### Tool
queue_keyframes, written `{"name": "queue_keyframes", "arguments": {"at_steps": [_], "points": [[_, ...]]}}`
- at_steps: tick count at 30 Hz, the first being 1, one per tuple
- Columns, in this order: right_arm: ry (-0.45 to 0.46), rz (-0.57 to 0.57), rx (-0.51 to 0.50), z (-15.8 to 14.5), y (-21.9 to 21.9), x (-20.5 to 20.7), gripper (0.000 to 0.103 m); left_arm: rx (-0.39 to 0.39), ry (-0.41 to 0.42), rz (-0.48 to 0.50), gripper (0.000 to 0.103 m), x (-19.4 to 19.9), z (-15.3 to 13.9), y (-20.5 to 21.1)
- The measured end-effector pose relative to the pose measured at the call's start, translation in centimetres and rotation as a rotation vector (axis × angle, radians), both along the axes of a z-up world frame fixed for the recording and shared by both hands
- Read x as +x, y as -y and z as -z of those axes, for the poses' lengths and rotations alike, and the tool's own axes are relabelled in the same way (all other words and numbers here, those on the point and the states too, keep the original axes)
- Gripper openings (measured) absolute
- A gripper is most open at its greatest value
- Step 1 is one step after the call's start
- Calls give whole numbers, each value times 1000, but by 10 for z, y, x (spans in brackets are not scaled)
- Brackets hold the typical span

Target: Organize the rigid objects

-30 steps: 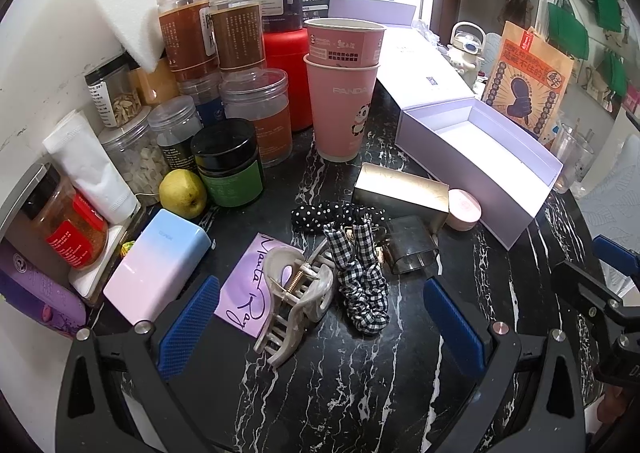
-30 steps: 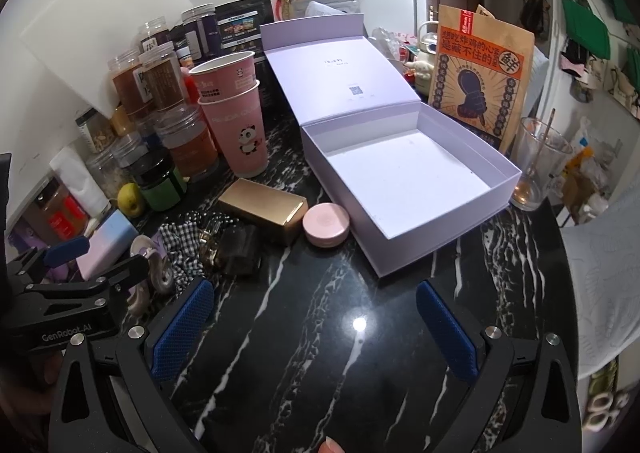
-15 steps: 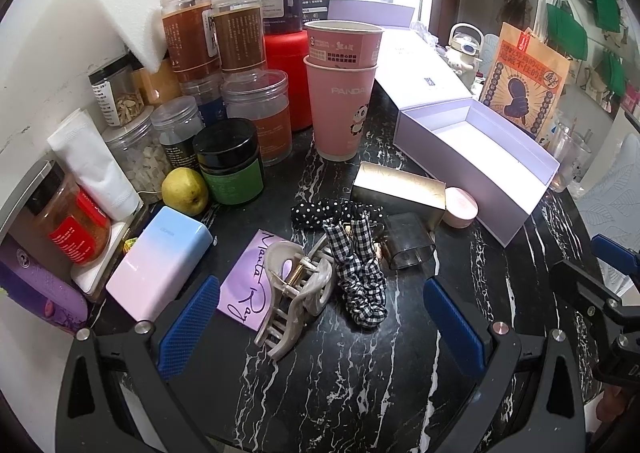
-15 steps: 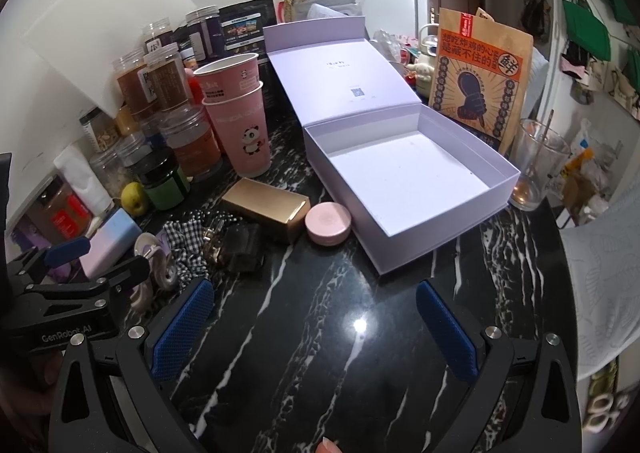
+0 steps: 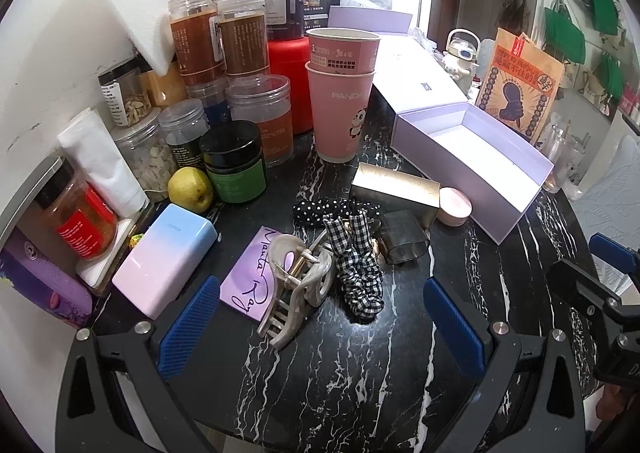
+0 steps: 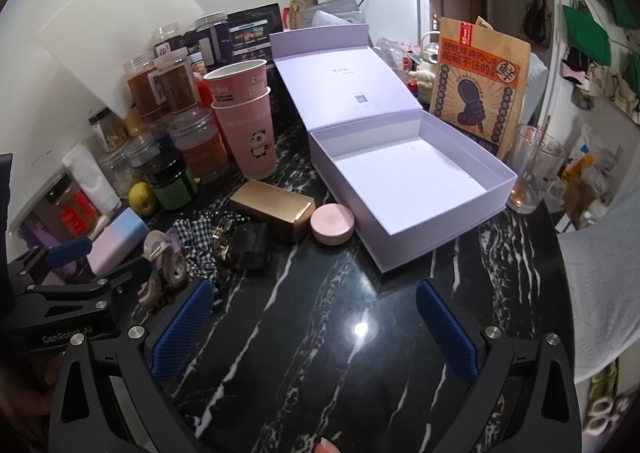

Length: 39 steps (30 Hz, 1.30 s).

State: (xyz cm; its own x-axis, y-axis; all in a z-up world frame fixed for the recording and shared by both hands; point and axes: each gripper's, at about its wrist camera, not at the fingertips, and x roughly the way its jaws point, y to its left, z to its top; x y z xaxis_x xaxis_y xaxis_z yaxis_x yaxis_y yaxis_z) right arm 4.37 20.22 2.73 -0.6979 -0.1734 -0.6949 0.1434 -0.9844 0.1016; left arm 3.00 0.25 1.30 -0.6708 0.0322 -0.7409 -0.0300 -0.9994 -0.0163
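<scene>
Left gripper jaws wide, nothing between the blue pads, hovering over the black marble table. Right gripper jaws also wide, empty, over bare tabletop.

Left wrist view: a translucent beige hair claw clip with a metal spring sits at 12 o'clock from the left gripper, just ahead of the pads, lying partly on a purple handwritten card. Touching it at 3 o'clock is a black-and-white gingham scrunchie; a polka-dot black hair band lies behind that. A smoky clear plastic case sits at 1 o'clock, with a gold rectangular box behind it and a round pink compact touching the gold box's right end. A pastel blue-to-pink gradient box lies at 10 o'clock.

An open lilac gift box, lid folded back, empty white inside, sits at 12 o'clock in the right wrist view; the compact is just beside its left wall.

Background: stacked pink panda paper cups, a green jar with black lid, a yellow-green pear, a glass tumbler, and an orange printed paper bag.
</scene>
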Motion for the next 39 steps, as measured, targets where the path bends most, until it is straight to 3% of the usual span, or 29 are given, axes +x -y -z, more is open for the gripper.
{"name": "queue_keyframes", "arguments": {"at_steps": [13, 24, 34, 39], "points": [[14, -14, -21, 5, 3, 5, 103, 8, -1, -14, 103, 8, 3, 7], [84, -74, -66, 31, 14, 0, 103, 80, 35, -38, 103, 10, 27, 30], [135, -109, -81, 49, 26, -14, 103, 122, 12, -37, 103, -1, 40, 49], [148, -125, -86, 54, 33, -23, 103, 156, -2, -14, 94, -10, 40, 54]]}}
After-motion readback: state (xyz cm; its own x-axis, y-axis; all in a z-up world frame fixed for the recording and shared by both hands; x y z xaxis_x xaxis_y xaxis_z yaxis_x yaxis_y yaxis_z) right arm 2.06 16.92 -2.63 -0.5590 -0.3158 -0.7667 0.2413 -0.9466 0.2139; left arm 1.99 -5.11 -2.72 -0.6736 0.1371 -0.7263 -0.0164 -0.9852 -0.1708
